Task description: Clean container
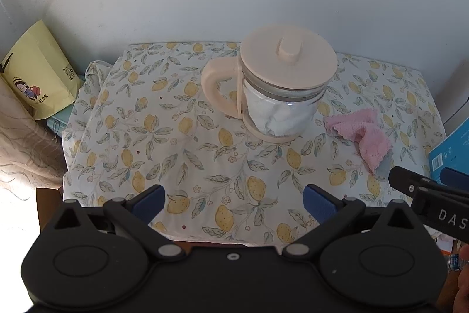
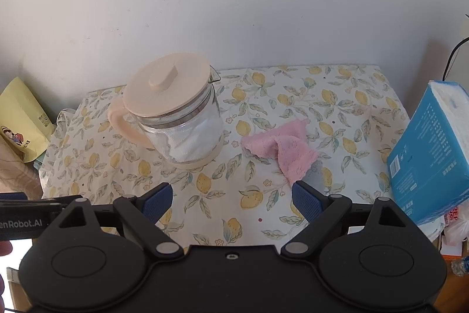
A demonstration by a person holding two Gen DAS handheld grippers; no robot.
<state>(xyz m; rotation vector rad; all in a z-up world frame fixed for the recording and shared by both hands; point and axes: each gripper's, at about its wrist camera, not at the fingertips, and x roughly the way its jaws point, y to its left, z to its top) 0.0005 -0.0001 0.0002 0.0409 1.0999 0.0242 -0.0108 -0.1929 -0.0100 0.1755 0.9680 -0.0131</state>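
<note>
A white wall (image 2: 234, 5) fills the top half of both of your views, and below it a table covered by a lemon-print cloth (image 1: 181, 137) stretches from edge to edge. On the cloth stands the thing to be cleaned, a clear glass jug (image 1: 281, 107) with a cream lid (image 1: 288, 59), upright, its cream handle (image 1: 212, 90) pointing toward nine o'clock in your left view. Crumpled white paper (image 2: 190, 145) sits inside the jug, pressed against the glass. In your right view the jug is at about ten o'clock from the centre, and a blue tissue box (image 2: 428, 154) leans at the table's edge at three o'clock. A yellow paper bag (image 1: 41, 72) with a cartoon figure stands off the table at nine o'clock in your left view. A pink cloth (image 2: 281, 148) lies rumpled on the table just beside the jug, at its three o'clock side, not touching it. Your left gripper (image 1: 234, 203) hangs low over the near edge of the table with its blue-padded fingers spread wide and nothing between them. Your right gripper (image 2: 231, 200) is likewise spread wide and holds nothing, its right pad (image 2: 306, 200) close to the near corner of the pink cloth.
</note>
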